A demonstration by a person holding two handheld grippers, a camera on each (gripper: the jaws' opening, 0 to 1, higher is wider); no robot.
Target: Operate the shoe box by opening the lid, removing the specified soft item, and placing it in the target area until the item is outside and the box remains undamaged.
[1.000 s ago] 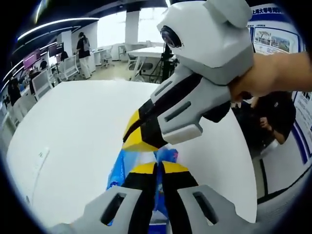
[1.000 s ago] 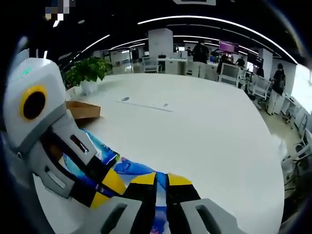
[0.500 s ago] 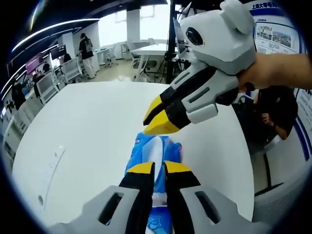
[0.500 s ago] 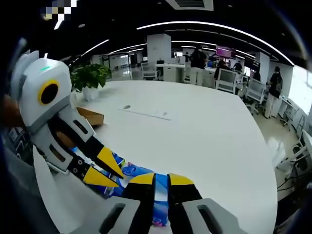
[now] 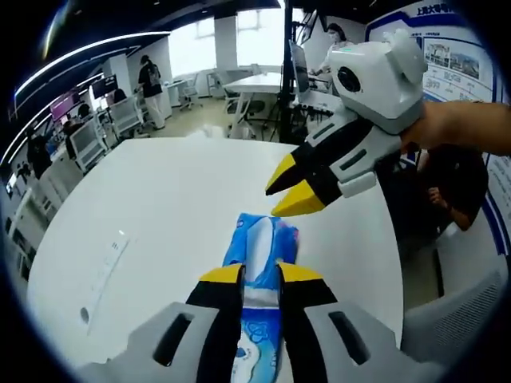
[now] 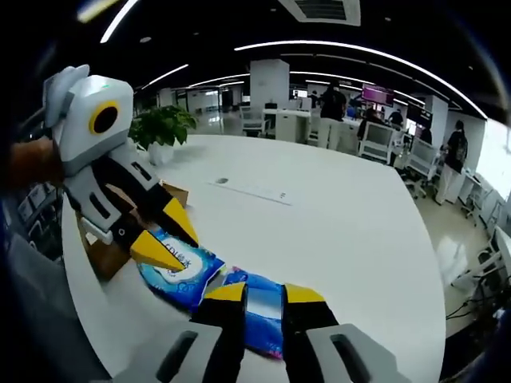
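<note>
- left hand-held gripper (image 5: 261,275) now has its jaws slightly parted around the blue soft pack (image 5: 259,263), no longer pinching it.
- right hand-held gripper (image 6: 263,294), jaws also a little apart, has backed off.
- glossy, crinkled, flat pack lies on the white tabletop (image 5: 152,215), outside the brown cardboard shoe box (image 6: 108,251); placing looks done.

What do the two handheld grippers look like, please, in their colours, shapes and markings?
Both match. The left gripper and right gripper have light grey moulded finger shells with slotted cut-outs, black inner jaws and yellow wedge tips. Each carries a rounded white housing; the housing on the left gripper has a yellow ring around its round lens, seen in the right gripper view. No cables or sleeves are visible.
</note>
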